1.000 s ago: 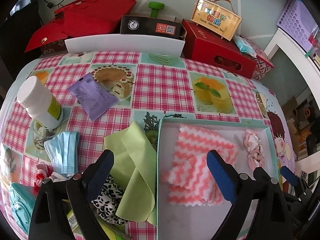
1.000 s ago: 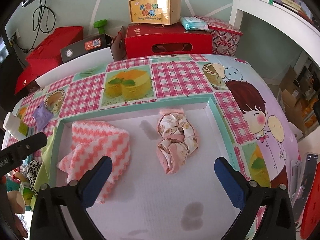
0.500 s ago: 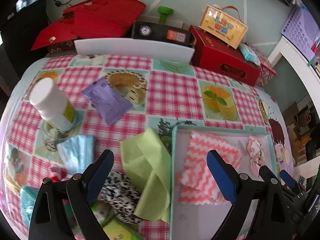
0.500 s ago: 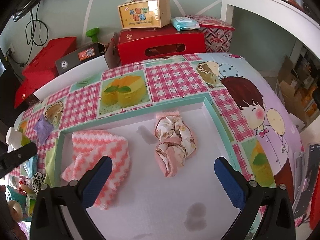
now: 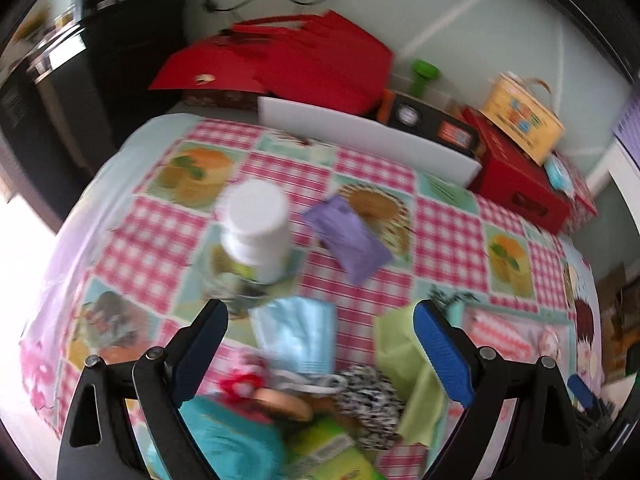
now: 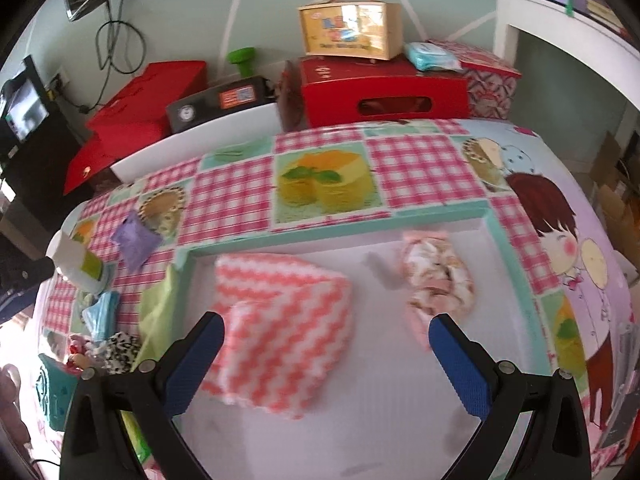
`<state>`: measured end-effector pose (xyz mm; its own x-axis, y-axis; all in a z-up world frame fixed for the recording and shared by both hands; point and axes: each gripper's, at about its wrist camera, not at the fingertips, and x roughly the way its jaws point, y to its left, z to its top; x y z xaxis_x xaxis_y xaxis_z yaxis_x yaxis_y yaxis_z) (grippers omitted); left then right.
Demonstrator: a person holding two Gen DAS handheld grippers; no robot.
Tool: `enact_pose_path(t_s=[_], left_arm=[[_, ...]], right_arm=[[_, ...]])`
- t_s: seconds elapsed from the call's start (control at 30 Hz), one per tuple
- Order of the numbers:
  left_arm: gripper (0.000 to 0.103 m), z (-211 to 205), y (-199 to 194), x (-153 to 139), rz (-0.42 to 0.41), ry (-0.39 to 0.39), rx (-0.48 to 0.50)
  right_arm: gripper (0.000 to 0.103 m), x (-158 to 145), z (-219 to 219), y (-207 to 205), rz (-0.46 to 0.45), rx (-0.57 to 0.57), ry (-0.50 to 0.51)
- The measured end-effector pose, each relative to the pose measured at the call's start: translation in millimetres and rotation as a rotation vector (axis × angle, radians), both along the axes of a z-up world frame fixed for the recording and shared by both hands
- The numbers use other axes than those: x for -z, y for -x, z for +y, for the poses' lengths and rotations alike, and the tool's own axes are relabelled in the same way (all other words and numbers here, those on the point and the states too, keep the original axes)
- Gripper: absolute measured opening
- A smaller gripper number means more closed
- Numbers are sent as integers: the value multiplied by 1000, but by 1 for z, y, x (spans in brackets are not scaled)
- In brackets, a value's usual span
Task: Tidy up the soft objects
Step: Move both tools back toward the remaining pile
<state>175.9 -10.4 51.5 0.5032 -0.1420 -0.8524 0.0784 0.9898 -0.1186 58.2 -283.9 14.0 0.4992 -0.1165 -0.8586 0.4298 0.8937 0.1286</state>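
Note:
My left gripper (image 5: 320, 348) is open above a pile of soft things: a light blue face mask (image 5: 296, 332), a lime green cloth (image 5: 408, 364), a black-and-white spotted fabric (image 5: 372, 396) and a teal item (image 5: 228, 436). The view is motion-blurred. My right gripper (image 6: 326, 360) is open over the teal-rimmed white tray (image 6: 320, 232). Inside the tray lie a folded pink zigzag cloth (image 6: 284, 320) and a crumpled pink patterned cloth (image 6: 440, 280). Nothing sits between either pair of fingers.
A white bottle (image 5: 258, 228) and a purple packet (image 5: 348, 236) stand on the checked tablecloth beyond the pile. Red boxes (image 6: 384, 92), a black box (image 6: 220, 102) and a yellow carry box (image 6: 350, 30) line the far table edge. A hand (image 6: 8, 396) shows at left.
My left gripper has swung left and back from the tray toward the pile with the mask. The right gripper has shifted slightly left over the tray. Both stayed open.

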Motion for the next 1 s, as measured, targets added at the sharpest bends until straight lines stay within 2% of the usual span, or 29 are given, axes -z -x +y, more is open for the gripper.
enact_pose_path(t_s=[0.17, 0.33, 0.67, 0.8, 1.0], left_arm=[[94, 38, -3, -1, -1, -23, -97], [94, 59, -7, 6, 27, 7, -133], [94, 59, -15, 25, 102, 24, -102], [94, 53, -19, 38, 150, 31, -82], [94, 48, -20, 42, 166, 39, -63]], right_arm=[[103, -7, 29, -15, -35, -65, -7], [103, -7, 61, -31, -46, -155, -14], [103, 12, 114, -49, 3, -311, -1], [103, 14, 135, -52, -1, -385, -6], [103, 20, 158, -56, -14, -485, -33]])
